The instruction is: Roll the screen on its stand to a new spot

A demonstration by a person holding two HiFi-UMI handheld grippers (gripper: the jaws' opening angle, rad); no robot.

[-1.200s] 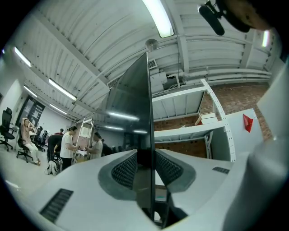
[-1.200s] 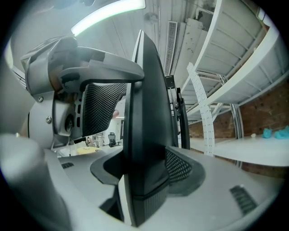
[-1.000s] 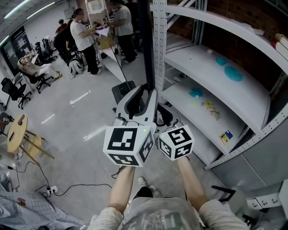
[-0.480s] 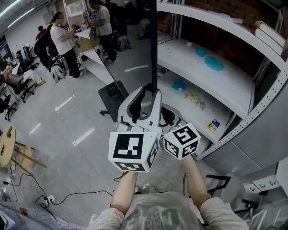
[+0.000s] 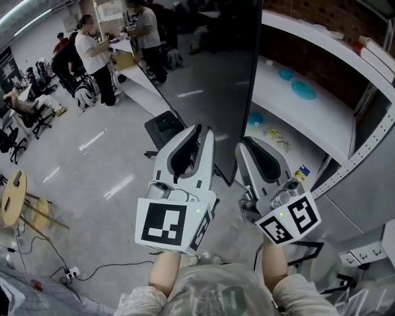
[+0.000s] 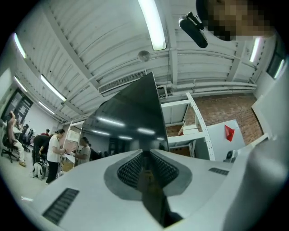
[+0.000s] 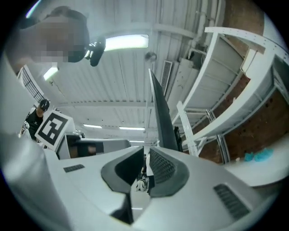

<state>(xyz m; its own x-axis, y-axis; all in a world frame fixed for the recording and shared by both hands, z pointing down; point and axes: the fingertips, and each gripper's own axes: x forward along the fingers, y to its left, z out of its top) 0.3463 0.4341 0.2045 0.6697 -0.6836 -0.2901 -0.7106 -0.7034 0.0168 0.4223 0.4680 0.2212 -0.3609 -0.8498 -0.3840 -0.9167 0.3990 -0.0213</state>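
You stand on a glossy pale grey floor (image 5: 92, 179) that mirrors the ceiling lamps. The screen (image 5: 216, 80), a big dark panel, stands upright directly before you. It has open floor on its left and white metal shelving (image 5: 345, 133) on its right. Behind the shelving is a brick wall (image 5: 308, 18), and some turquoise things (image 5: 305, 89) lie on one shelf.

Your left gripper (image 5: 199, 129) points at the dark face of the screen. Its jaws have just been closing and now leave only a narrow slot. The panel shows behind the slot, but the pads grip nothing.

Your right gripper (image 5: 247, 148) is just beside the panel's thin edge. Its jaws have also just been closing to a narrow slot, and through it you see only the far room.

A dark flat base (image 5: 163, 128) lies on the floor left of the screen. Farther left are a round wooden stool (image 5: 13, 199) and a power strip (image 5: 69, 262) with its cable (image 5: 117, 256). Some people (image 5: 92, 52) stand at the far end.
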